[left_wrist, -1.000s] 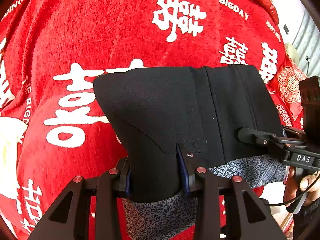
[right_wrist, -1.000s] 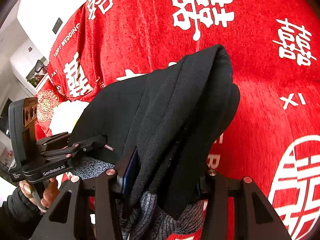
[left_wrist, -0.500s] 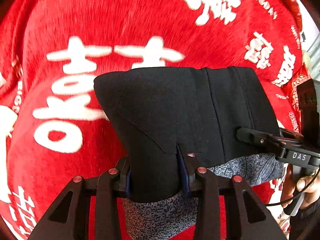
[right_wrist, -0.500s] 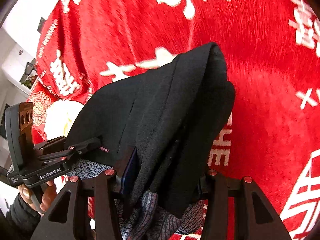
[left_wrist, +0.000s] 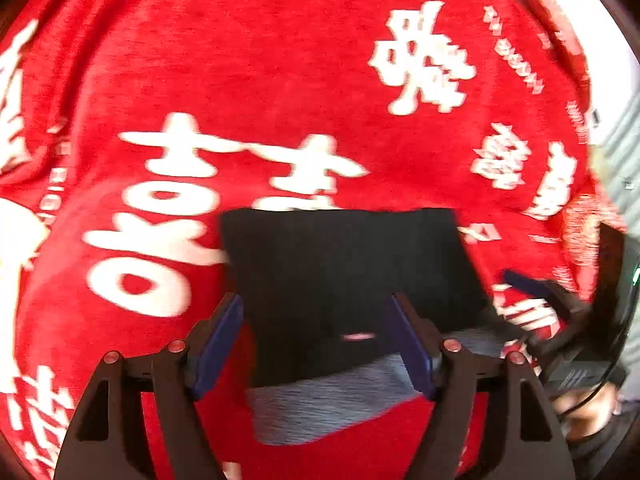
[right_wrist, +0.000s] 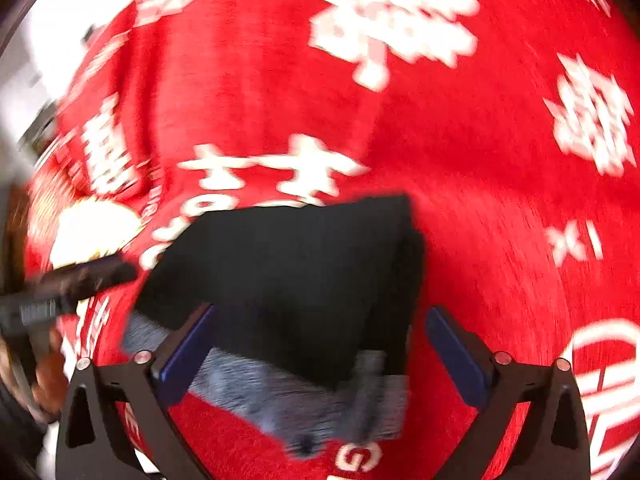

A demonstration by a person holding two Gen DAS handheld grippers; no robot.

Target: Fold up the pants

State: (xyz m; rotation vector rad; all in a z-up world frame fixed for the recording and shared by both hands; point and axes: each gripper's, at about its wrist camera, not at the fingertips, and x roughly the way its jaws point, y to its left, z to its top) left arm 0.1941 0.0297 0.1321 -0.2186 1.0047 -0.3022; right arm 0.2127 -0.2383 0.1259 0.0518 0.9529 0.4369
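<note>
Pants [left_wrist: 352, 276]: black, folded into a compact stack, lying flat on the red blanket; grey speckled lining shows along the near edge. Both views are motion-blurred, so seams and fine detail are unclear.
Left tongs [left_wrist: 316, 344]: spread wide, having just been opening; the near left part of the pants lies between the two blue pads [left_wrist: 218, 340], and neither pad presses on the cloth.
Right tongs [right_wrist: 320, 354]: spread to their widest, having just been opening; the near right part of the pants [right_wrist: 296, 280] lies between the blue pads [right_wrist: 456, 356], with a clear gap of red showing on the right side. Nothing gripped.
Position of pants to tongs: the stack runs from between the fingers away toward the far fold, its near edge low in each view.
Blanket [left_wrist: 280, 80]: red plush with large white characters and lettering, spread under everything, covering the surface.
Cross-view: the left tongs show at the left edge of the right wrist view [right_wrist: 76, 280], held in a hand [right_wrist: 48, 376]; the right tongs show at the right edge of the left wrist view [left_wrist: 560, 308].
Containers: cannot tell of any.
Obstructions: the tongs' own black frames cover the lower corners of each view.
</note>
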